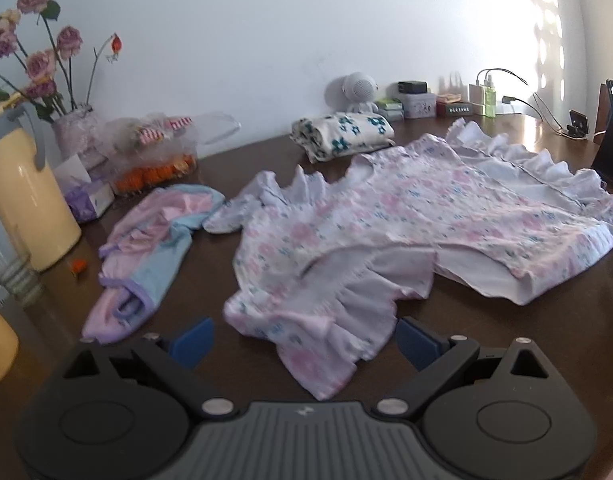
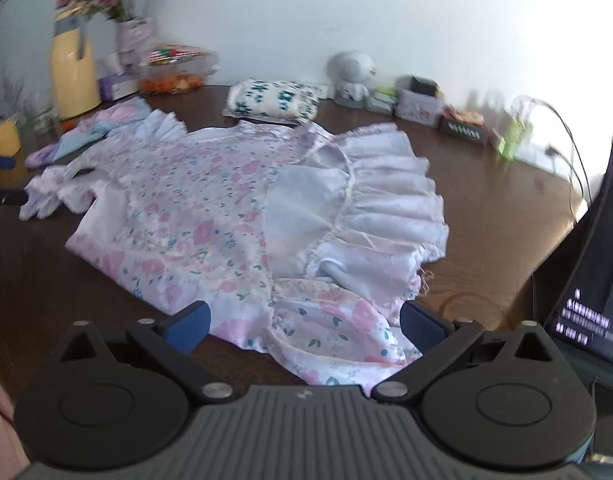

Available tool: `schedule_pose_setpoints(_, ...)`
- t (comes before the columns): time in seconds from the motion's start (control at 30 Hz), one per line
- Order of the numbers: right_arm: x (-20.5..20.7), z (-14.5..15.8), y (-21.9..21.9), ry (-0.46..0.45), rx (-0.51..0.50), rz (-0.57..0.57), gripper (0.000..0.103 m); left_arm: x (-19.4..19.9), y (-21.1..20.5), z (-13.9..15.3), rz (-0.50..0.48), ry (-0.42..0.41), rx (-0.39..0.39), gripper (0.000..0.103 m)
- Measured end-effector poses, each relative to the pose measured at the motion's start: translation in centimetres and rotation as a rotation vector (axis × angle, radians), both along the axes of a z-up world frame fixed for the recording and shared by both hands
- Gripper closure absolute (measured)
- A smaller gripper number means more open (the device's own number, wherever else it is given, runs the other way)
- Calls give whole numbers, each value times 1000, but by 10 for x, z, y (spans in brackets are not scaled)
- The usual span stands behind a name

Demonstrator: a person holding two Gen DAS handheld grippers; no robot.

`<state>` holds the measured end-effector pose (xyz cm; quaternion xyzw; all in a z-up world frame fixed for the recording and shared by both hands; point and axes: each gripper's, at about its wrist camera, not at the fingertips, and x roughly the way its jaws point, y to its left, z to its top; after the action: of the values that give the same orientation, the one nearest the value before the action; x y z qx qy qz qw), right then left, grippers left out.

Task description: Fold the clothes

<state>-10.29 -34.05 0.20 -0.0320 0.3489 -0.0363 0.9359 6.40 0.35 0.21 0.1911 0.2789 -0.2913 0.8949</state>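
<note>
A pale floral dress (image 1: 386,216) with ruffled hem and sleeves lies spread across the dark wooden table (image 1: 526,340), partly turned over on itself. My left gripper (image 1: 304,340) is open, and a ruffled sleeve of the dress lies between its blue pads without either pad touching it. In the right wrist view the same dress (image 2: 206,208) has its hem corner between the blue pads of my right gripper (image 2: 305,326), which is open too. A pink and blue garment (image 1: 146,256) lies crumpled left of the dress. A folded cloth with teal flowers (image 1: 342,132) rests behind it.
A yellow flask (image 1: 22,192), a flower vase (image 1: 72,132), a tissue box (image 1: 90,198) and a clear bag of snacks (image 1: 154,160) crowd the back left. A white toy figure (image 1: 356,90), small boxes and cables line the wall. A dark propped screen (image 2: 586,260) stands at the right edge.
</note>
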Motion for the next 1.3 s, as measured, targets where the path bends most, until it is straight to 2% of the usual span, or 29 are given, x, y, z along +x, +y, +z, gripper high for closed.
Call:
schedule_pose_setpoints(0.17,0,0,14,11,-50,89,4,-5,-7,-6,-1,16,46,5)
schedule_pose_setpoints(0.27,5,-2,18,58,-66,155,25,-4,-8,-7,-1,26,62,13)
schedule_pose_setpoints(0.33,8,-4,21,98,-81,212,45,-1,-9,-9,-2,37,77,21)
schedule_pose_setpoints(0.37,10,-4,23,116,-95,246,48,0,-10,-9,-5,45,79,24)
schedule_pose_setpoints(0.43,13,-4,31,138,-128,324,49,1,-11,-10,-18,56,89,34)
schedule_pose_setpoints(0.5,16,-3,41,154,-169,404,49,1,-13,-12,-35,64,102,37)
schedule_pose_setpoints(0.6,23,-5,56,176,-246,494,50,2,-18,-15,-46,54,128,37)
schedule_pose_setpoints(0.77,41,-11,66,219,-312,569,59,5,-27,-16,-56,19,163,37)
schedule_pose_setpoints(0.8,43,-11,67,222,-316,578,63,6,-27,-16,-57,18,162,38)
schedule_pose_setpoints(0.87,46,-12,69,227,-322,587,75,8,-27,-16,-59,14,159,47)
schedule_pose_setpoints(0.93,48,-13,69,233,-320,593,89,8,-28,-17,-64,17,157,66)
schedule_pose_setpoints(1.0,48,-13,71,235,-326,598,92,8,-28,-17,-75,22,156,76)
schedule_pose_setpoints(1.07,48,-13,72,230,-337,603,94,6,-29,-18,-82,14,162,77)
schedule_pose_setpoints(1.13,49,-11,73,222,-345,606,97,5,-30,-18,-86,8,166,88)
schedule_pose_setpoints(1.23,51,-9,73,212,-350,605,100,4,-30,-17,-85,-3,166,97)
schedule_pose_setpoints(1.3,51,-8,73,209,-358,607,101,3,-30,-14,-84,-24,170,99)
